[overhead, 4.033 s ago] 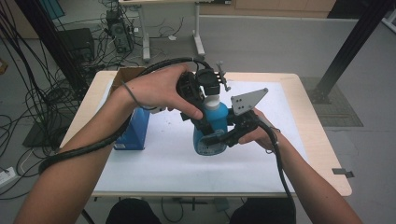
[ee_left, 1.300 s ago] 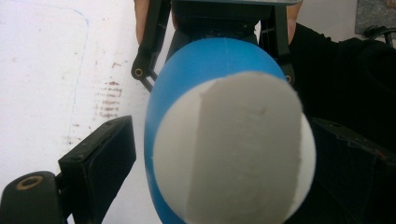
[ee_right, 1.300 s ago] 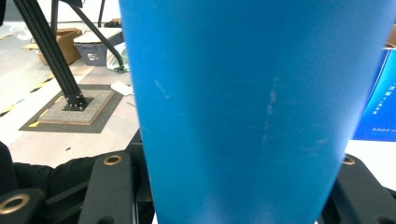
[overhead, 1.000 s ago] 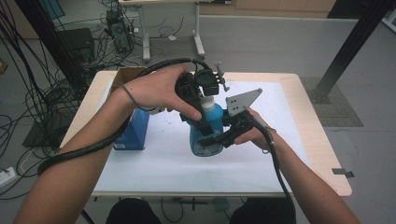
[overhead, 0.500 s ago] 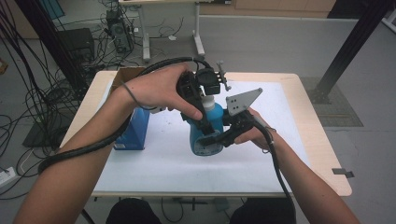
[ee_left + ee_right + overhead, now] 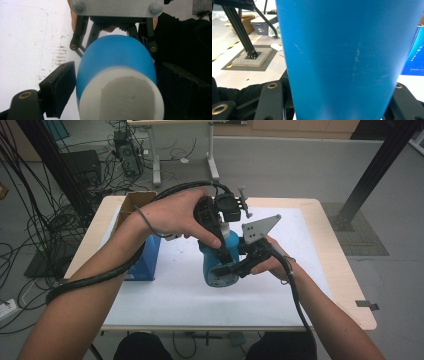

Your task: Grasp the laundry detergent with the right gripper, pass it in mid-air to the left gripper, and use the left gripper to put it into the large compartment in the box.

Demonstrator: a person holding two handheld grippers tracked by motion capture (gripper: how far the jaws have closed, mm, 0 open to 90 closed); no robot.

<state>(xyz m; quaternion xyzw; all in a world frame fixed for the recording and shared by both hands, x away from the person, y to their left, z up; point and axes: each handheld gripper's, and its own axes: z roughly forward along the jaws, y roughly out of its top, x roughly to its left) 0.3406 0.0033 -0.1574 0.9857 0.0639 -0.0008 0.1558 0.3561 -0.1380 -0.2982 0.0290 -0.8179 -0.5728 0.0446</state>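
The right gripper [image 6: 235, 268] is clamped on the lower body of a blue bottle [image 6: 216, 265], its black jaws pressed against either side of the smooth blue wall [image 6: 347, 57], which bears a few faint pale scuffs. The left gripper [image 6: 216, 222] comes down from above over the bottle's white cap [image 6: 122, 97]; its jaws stand a little apart on either side of the neck, with a gap showing beside the left one, so they are not squeezing it. The bottle is held near the middle of the white table [image 6: 165, 300], tilted with its base toward the person. The left hand [image 6: 175, 215] wraps over its gripper with the forearm reaching in from the near left, a black cable [image 6: 100, 275] looping around the arm. The right hand [image 6: 272, 262] grips from the near right, the grey plate [image 6: 257, 227] above it. A blue box [image 6: 147, 260] stands to the left of the bottle, a brown cardboard box [image 6: 135, 202] beyond it.
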